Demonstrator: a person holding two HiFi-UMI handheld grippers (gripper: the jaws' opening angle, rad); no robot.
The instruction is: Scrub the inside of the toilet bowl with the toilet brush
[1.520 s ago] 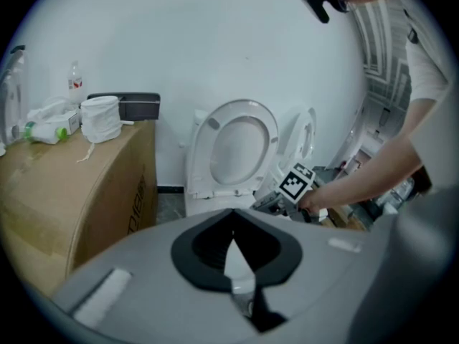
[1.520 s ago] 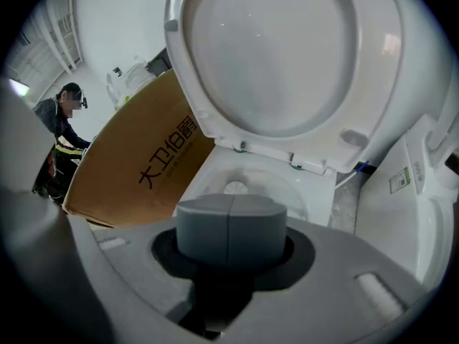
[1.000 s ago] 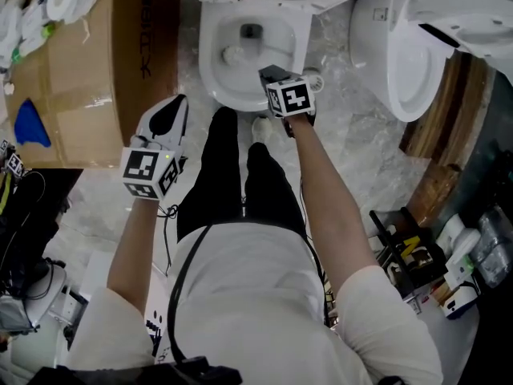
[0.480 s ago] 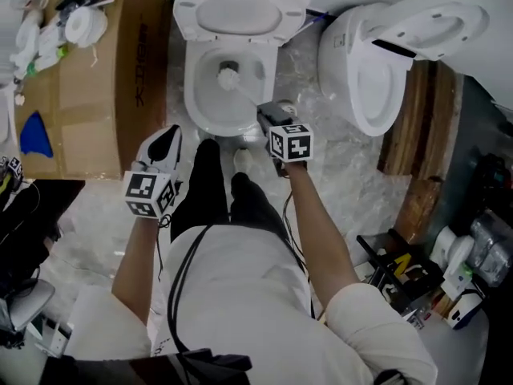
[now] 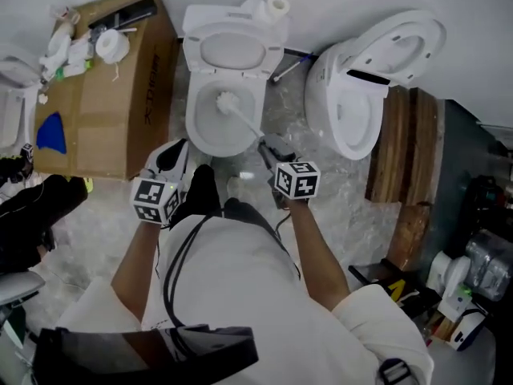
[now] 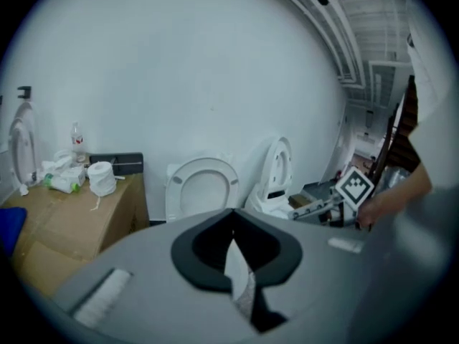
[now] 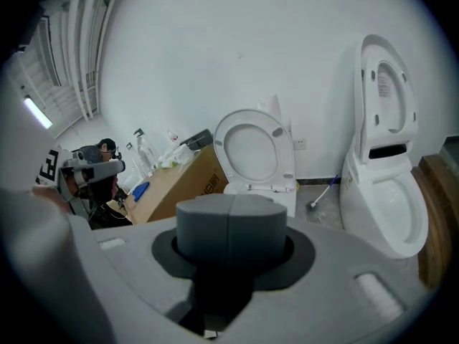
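My right claw [image 5: 270,146] is pressed shut on the handle of the toilet brush [image 5: 231,103], just off the front rim of the toilet [image 5: 195,128], toward its right side. In my right gripper view the two grey halves meet along one seam with no gap. The handle is hidden below them there, and it is the head view that shows it running straight into the claw. From that grip the handle slants over the toilet's front rim, and the white bristle head sits inside the bowl, near its middle. I cannot tell whether the bristles touch the porcelain. The toilet's lid [image 5: 232,53] stands raised against the tank [image 5: 210,16], and a roll of paper [image 5: 278,7] sits on the tank's top.

My left claw [image 5: 171,154] hangs to the left of the toilet's front, apart from it, its jaws closed together with nothing between them.

A cardboard box [image 5: 120,111] stands just beside the toilet on its left. A second toilet [image 5: 337,115], lid up, stands near the toilet on its right, and a long-handled tool [image 5: 285,69] lies on the floor [image 5: 96,215] between the two.
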